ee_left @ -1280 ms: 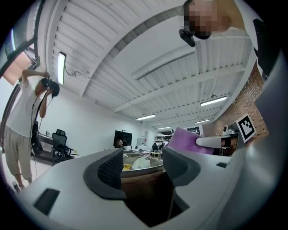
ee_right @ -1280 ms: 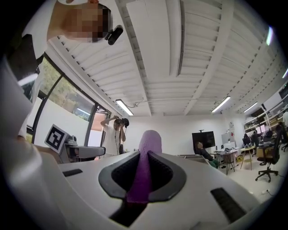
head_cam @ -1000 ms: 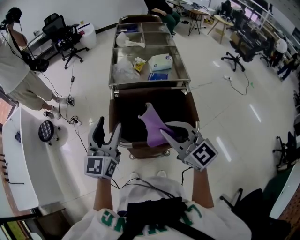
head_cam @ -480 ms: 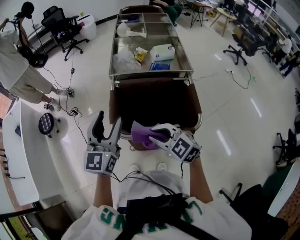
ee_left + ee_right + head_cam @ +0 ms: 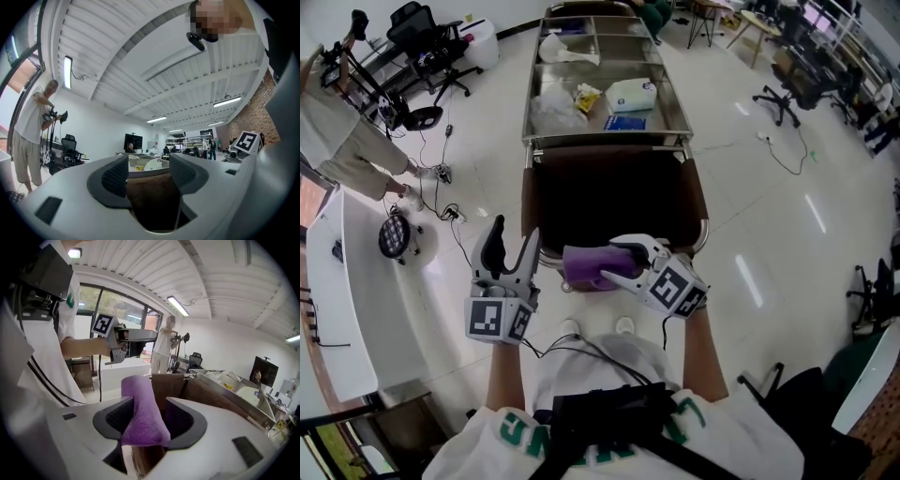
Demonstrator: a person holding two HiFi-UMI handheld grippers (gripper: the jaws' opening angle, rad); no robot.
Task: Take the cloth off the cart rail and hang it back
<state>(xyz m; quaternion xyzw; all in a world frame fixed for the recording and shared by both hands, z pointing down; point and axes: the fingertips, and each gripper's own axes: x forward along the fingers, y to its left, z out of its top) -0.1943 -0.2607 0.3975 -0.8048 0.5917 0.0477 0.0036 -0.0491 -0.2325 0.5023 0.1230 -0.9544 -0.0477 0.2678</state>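
The purple cloth (image 5: pixel 584 267) is seen draped over the near rail (image 5: pixel 546 256) of the cart (image 5: pixel 528 141), at the edge of the brown bag (image 5: pixel 609 197) hung at that end. The right gripper (image 5: pixel 619 264) is held at the rail, tilted downward, with the cloth between its jaws. In the right gripper view the cloth (image 5: pixel 140 420) is laid against one pad while a gap is left at the other, so the cloth is not pinched; the jaws of the right gripper (image 5: pixel 151 418) have just been opening and are now spread wide. The left gripper (image 5: pixel 512 251) is held level, just to the left of the cloth and apart from it. Its jaws (image 5: pixel 149 171) are spread, and nothing is held between them.
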